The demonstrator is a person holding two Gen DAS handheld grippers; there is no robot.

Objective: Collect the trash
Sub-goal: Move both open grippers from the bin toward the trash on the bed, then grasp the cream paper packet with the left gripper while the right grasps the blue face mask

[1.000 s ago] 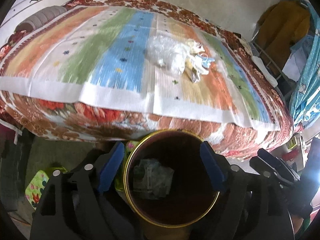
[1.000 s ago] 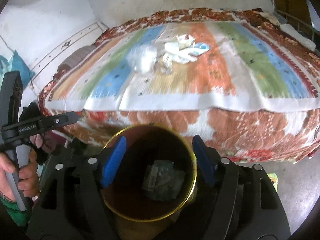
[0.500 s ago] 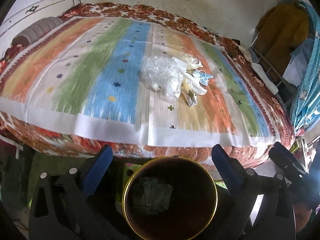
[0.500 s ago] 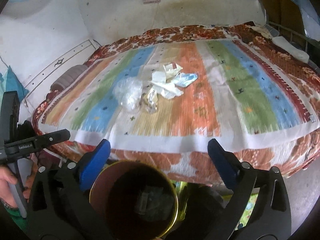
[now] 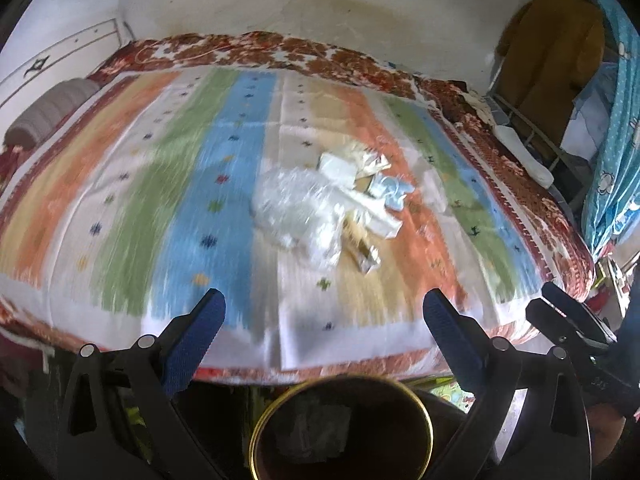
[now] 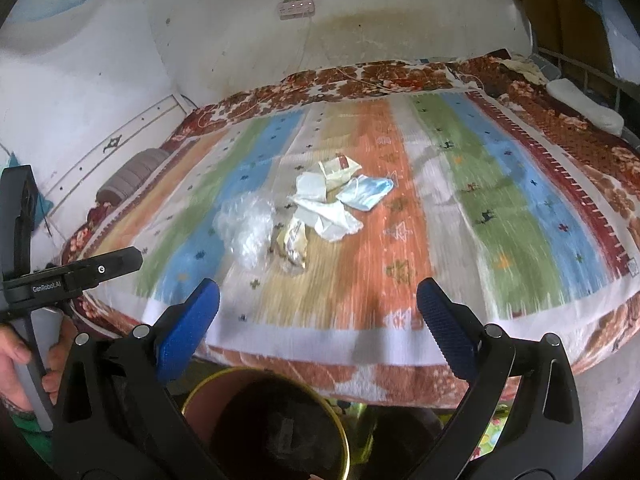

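A heap of trash lies mid-bed on the striped cover: a crumpled clear plastic bag (image 5: pixel 294 210) (image 6: pixel 246 226), white papers (image 5: pixel 366 210) (image 6: pixel 326 216), a light blue face mask (image 5: pixel 390 192) (image 6: pixel 366 192) and a small foil wrapper (image 5: pixel 364 256) (image 6: pixel 294 246). A brown bin with a gold rim (image 5: pixel 416 402) (image 6: pixel 208 380) stands on the floor against the bed's near edge, with a crumpled wrapper inside. My left gripper (image 5: pixel 324 312) and my right gripper (image 6: pixel 318 304) both hang open and empty over the bed's near edge, well short of the heap.
The bed (image 5: pixel 120 184) (image 6: pixel 500 208) fills both views, against a stained white wall. A grey bolster (image 5: pixel 44 110) (image 6: pixel 132 176) lies at its far left. Clothes (image 5: pixel 552 60) hang at the right over a metal rack. A hand (image 6: pixel 16 360) holds the left gripper's handle.
Both grippers opened wider, rose from around the bin's mouth and moved forward over the bed's edge. The bin has slid to the bottom of both views and the trash heap looks nearer.
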